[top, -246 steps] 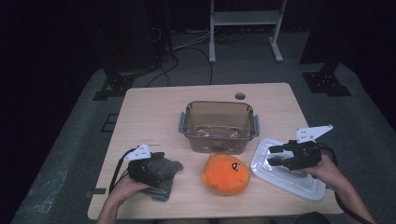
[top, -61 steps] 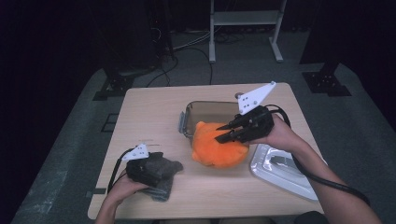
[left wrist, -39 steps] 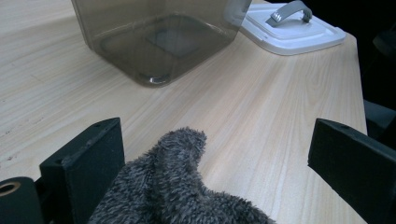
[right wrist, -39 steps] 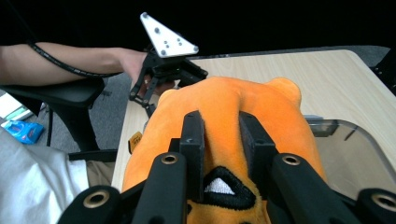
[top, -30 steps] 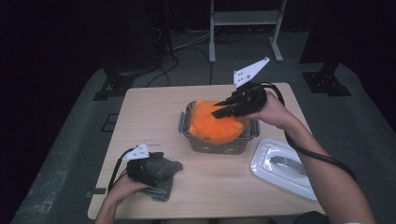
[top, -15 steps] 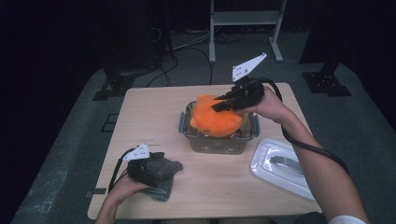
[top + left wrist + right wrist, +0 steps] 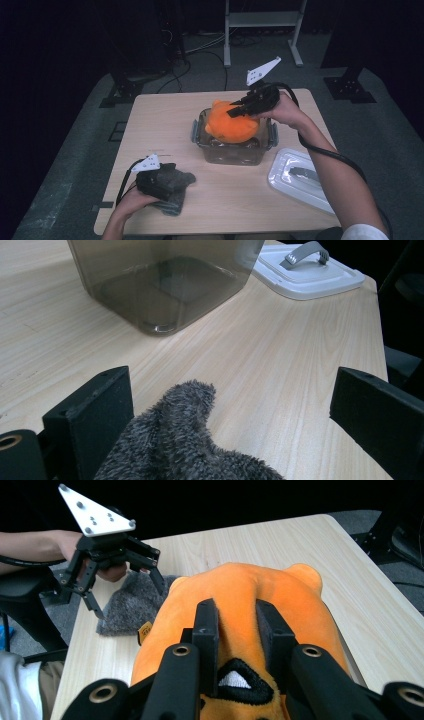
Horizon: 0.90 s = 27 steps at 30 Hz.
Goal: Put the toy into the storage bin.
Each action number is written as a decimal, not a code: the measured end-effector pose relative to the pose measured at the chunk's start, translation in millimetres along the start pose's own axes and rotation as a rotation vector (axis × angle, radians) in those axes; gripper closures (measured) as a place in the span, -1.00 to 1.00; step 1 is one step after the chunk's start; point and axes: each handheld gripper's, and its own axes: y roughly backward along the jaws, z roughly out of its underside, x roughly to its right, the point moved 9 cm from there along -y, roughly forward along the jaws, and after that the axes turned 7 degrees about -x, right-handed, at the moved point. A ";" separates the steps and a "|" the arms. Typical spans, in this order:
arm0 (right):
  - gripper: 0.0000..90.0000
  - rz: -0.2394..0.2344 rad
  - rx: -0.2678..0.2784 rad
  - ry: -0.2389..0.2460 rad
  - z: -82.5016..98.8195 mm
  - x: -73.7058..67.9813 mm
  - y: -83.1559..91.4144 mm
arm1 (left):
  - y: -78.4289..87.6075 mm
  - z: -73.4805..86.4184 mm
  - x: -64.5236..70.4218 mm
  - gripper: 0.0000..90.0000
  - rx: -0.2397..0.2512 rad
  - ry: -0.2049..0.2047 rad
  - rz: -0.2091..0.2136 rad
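Right claw (image 7: 239, 111) clamped on a fold of the orange plush toy (image 7: 231, 125), jaws pinched nearly together with a ridge of fabric squeezed between them, seen clearly in the right gripper view (image 7: 237, 630). The toy hangs beneath this claw, its lower half sunk in the clear plastic tub (image 7: 235, 150), its upper half bulging above the rim.

Handling, as I judge it: light, soft, very squashy. The pinch gathers only skin and some stuffing, so the body sags and swings under the claw. The short pile gives the pads fair purchase, so it is unlikely to slip. Nothing fragile about it. It looks fuller than the tub's opening allows and will probably need pressing down to seat. Best hold is a thick fold on the crown, as now; an ear or seam would stretch.

Left claw (image 7: 162, 180), well away on the near side of the counter (image 7: 150, 125), rests over a grey fuzzy cloth (image 7: 177, 187). In the left gripper view its jaws stand apart, with the cloth (image 7: 185, 440) lying between them, not pressed. Cloth limp, flat, light.

White lid (image 7: 300, 177) with a grey handle lies on the counter, below and to the side of the right claw, apart from the tub.
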 end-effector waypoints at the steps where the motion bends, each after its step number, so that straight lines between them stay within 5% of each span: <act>1: 0.63 0.000 -0.003 0.000 0.8 1.4 -0.8 | -0.1 -0.1 0.2 -0.93 0.001 0.000 0.001; 27: 0.62 -0.011 -0.025 -0.058 23.2 28.8 -29.5 | -1.4 1.4 0.5 -0.93 -0.009 -0.001 0.006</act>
